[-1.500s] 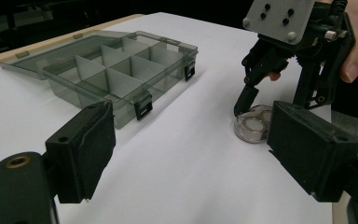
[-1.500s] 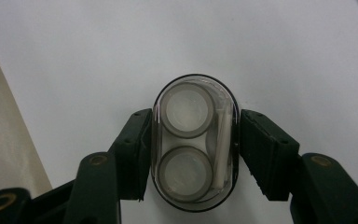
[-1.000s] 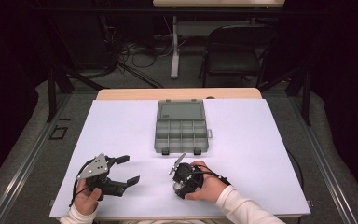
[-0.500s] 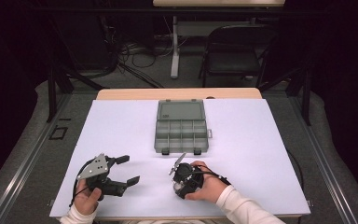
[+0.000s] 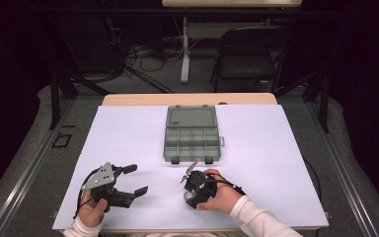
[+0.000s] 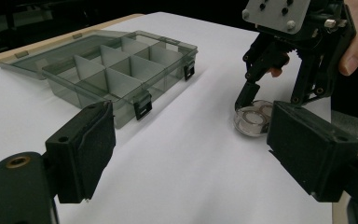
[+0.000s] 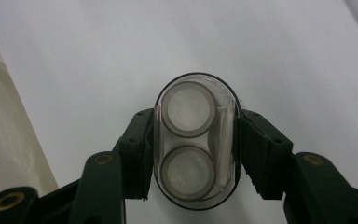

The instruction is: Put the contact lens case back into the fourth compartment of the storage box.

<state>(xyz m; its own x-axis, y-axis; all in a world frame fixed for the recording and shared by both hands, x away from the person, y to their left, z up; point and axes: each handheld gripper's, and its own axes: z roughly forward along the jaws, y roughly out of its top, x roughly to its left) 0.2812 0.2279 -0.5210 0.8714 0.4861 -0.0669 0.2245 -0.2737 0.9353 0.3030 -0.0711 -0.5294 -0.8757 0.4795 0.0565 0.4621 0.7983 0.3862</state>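
A clear oval case (image 7: 196,140) with two round white wells lies on the white table sheet (image 5: 266,148). My right gripper (image 7: 196,156) points down at it and is shut on its long sides, both pads pressing on the plastic. In the high view that gripper (image 5: 196,187) sits near the front middle of the table, with a hand around it. The left gripper view shows the case (image 6: 253,122) under the right gripper (image 6: 261,105). My left gripper (image 5: 137,178) rests at the front left, open, with nothing between its jaws (image 6: 191,154). A grey compartment box (image 5: 192,133) lies open beyond both.
The compartment box (image 6: 116,70) has its lid laid back and its cells look bare. A strip of wooden table edge (image 5: 187,98) lies behind the sheet. A black chair (image 5: 249,49) and floor cables stand beyond the table.
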